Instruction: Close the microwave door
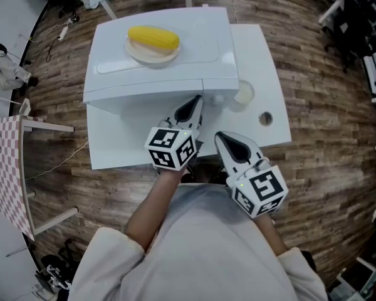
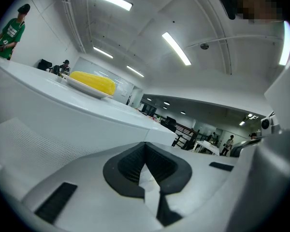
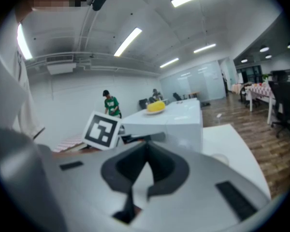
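Microwave (image 1: 175, 68) on tabletop (image 1: 263, 74) left side, door (image 1: 144, 91) facing me, seemingly nearly shut | my left tongs (image 1: 192, 105) pressed together, empty, by door's right edge | right tongs (image 1: 229, 144) pressed together, empty | push squarely until latched | 1 microwave, 1 corn (image 1: 153, 38), 1 plate (image 1: 144, 54), 2 tongs

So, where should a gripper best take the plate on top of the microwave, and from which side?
Probably take the plate by its bare near rim, coming from the person's side: the corn covers the middle and far part, and the shallow rim stands off the microwave top.
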The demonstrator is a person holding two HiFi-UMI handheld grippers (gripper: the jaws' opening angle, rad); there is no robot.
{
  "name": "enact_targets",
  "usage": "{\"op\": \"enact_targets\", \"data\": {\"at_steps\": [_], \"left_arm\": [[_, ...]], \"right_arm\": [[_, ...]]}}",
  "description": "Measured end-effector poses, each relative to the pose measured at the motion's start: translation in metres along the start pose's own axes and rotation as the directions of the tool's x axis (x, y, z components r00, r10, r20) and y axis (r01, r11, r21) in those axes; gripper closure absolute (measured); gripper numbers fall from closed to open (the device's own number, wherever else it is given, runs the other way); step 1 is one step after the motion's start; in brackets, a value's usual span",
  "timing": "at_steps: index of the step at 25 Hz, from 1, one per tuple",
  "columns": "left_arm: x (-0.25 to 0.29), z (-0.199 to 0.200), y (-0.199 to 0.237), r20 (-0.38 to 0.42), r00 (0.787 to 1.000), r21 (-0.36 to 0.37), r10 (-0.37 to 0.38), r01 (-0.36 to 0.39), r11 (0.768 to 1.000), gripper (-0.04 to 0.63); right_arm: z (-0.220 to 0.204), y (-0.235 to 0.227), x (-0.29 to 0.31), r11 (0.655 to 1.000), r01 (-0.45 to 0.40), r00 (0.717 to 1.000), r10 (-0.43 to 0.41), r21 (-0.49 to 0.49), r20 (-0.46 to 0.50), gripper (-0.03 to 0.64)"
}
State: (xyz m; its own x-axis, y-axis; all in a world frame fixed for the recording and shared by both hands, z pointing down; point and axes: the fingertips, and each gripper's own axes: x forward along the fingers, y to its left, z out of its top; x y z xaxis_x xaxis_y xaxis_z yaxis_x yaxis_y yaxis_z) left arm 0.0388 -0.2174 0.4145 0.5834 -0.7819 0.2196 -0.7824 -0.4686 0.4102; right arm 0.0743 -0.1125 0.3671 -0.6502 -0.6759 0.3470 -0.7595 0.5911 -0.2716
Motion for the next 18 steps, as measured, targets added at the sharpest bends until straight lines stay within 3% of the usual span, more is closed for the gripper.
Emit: {"op": "enact_targets", "data": {"at_steps": [18], "left_arm": [[-0.038,-0.005,-0.016,0.015,0.999,-0.038,-0.032,0.032,0.999,0.575]], "right_arm": [[0.009,0.016,-0.008,1.0,-0.013,0.998,0.012,0.002,0.054,0.594]]}}
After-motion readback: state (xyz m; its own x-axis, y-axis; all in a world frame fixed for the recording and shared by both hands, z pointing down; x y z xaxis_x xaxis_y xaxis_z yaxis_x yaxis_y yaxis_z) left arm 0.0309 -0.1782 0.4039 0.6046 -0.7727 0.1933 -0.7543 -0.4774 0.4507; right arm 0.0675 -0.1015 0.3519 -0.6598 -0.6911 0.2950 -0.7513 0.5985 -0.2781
